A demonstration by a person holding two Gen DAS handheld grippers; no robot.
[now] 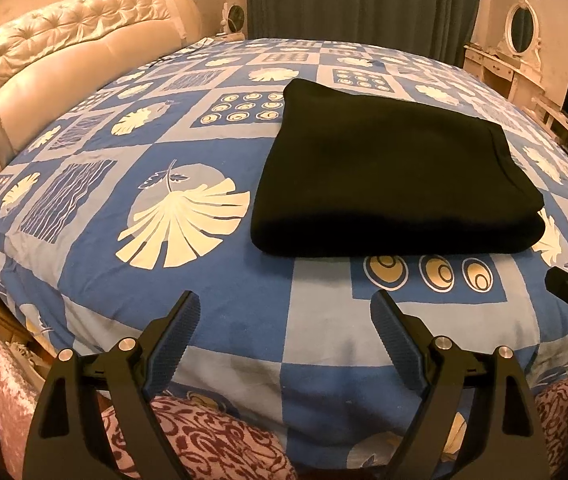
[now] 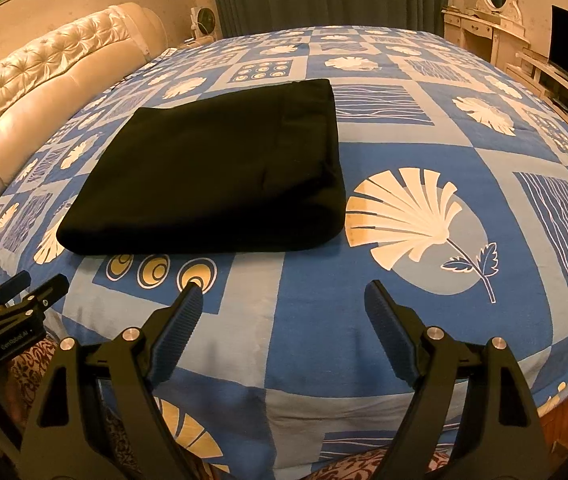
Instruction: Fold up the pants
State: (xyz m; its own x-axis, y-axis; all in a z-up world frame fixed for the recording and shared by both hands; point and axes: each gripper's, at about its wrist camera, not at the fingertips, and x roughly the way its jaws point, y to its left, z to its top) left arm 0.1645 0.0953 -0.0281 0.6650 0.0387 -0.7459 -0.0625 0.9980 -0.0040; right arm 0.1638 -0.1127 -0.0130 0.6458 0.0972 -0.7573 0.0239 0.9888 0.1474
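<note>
Left claw: jaws apart, empty, hovering over the bed edge, just short of the pants. Pants: black, folded into a flat rectangle, lying on the bed cover. Right claw: jaws apart, empty, near the pants' front right corner.

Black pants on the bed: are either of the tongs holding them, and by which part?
Nothing is held. The left tongs and right tongs are open over the bedspread, short of the folded black pants.
</note>
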